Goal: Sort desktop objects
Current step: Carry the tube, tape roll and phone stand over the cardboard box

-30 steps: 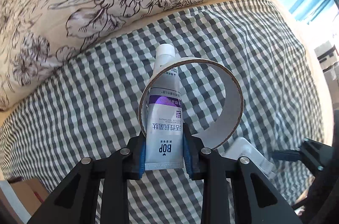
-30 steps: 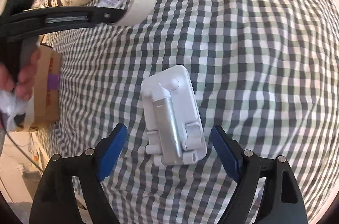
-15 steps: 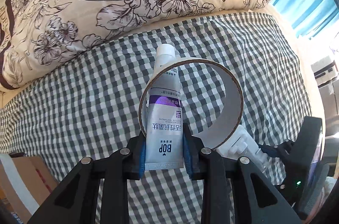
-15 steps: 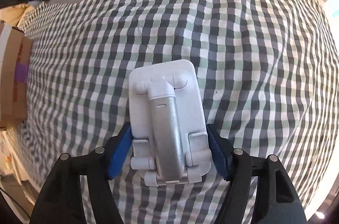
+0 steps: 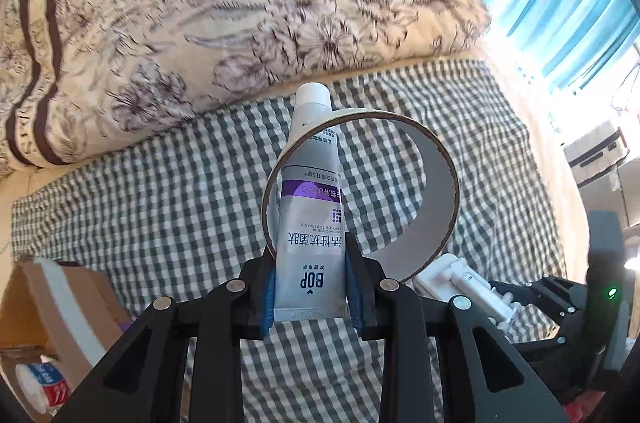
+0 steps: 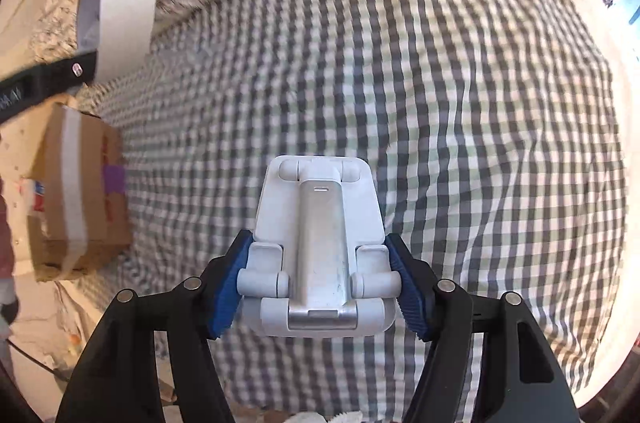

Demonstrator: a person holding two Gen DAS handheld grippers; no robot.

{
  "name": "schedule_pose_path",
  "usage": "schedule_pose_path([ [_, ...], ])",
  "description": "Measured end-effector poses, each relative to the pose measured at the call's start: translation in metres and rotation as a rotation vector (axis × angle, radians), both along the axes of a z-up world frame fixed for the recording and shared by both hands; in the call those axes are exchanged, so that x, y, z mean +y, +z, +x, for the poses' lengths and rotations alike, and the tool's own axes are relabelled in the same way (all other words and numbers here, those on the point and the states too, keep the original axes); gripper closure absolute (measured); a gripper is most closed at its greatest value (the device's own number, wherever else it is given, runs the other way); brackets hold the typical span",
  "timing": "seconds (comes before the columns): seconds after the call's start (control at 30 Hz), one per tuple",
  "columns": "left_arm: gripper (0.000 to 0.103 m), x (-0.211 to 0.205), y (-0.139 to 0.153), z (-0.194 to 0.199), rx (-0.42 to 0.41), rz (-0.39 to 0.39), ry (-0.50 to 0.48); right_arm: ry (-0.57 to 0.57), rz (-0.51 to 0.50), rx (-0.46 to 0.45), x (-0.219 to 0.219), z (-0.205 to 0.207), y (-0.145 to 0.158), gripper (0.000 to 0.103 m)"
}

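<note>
One toothpaste tube [image 5: 310,223], one tape roll [image 5: 434,207], one phone stand [image 6: 320,247], one cardboard box [image 6: 76,195], two tools.

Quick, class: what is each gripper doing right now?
Left gripper: shut on the tube, which passes through a tape ring.
Right gripper: shut on the phone stand.
</note>
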State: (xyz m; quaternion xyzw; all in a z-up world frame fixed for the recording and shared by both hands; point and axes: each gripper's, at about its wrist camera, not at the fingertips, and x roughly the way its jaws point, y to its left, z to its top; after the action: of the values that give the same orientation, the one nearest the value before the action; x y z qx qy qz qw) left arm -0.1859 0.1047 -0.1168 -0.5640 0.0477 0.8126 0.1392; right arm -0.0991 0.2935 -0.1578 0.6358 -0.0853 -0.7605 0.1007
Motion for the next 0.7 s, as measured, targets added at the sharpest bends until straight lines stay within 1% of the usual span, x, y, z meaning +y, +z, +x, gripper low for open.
schedule_pose_path([
  [0.1,0.074,-0.008,0.023,0.011,0.041,0.004,0.015,0.009,-0.031,0.041,-0.004,0.002,0.03,0.038],
  [0.2,0.074,-0.027,0.048,0.026,0.082,0.019,0.05,0.037,-0.049,0.083,-0.026,0.005,0.055,0.038],
  [0.27,0.074,-0.047,0.068,0.039,0.11,0.034,0.086,0.063,-0.059,0.109,-0.043,0.008,0.072,0.038],
  [0.37,0.074,-0.081,0.091,0.059,0.143,0.029,0.131,0.104,-0.078,0.145,-0.069,0.013,0.097,0.038],
  [0.43,0.074,-0.113,0.105,0.077,0.169,0.02,0.167,0.135,-0.086,0.164,-0.1,0.016,0.103,0.038],
  [0.53,0.074,-0.165,0.116,0.103,0.184,0.008,0.225,0.212,-0.111,0.185,-0.15,0.026,0.119,0.038],
  [0.6,0.074,-0.2,0.116,0.118,0.176,0.004,0.259,0.257,-0.125,0.193,-0.189,0.033,0.125,0.038],
  [0.67,0.074,-0.237,0.111,0.133,0.155,-0.005,0.287,0.287,-0.156,0.187,-0.228,0.04,0.125,0.038],
  [0.7,0.074,-0.258,0.106,0.142,0.149,-0.028,0.295,0.301,-0.17,0.182,-0.248,0.043,0.122,0.038],
])
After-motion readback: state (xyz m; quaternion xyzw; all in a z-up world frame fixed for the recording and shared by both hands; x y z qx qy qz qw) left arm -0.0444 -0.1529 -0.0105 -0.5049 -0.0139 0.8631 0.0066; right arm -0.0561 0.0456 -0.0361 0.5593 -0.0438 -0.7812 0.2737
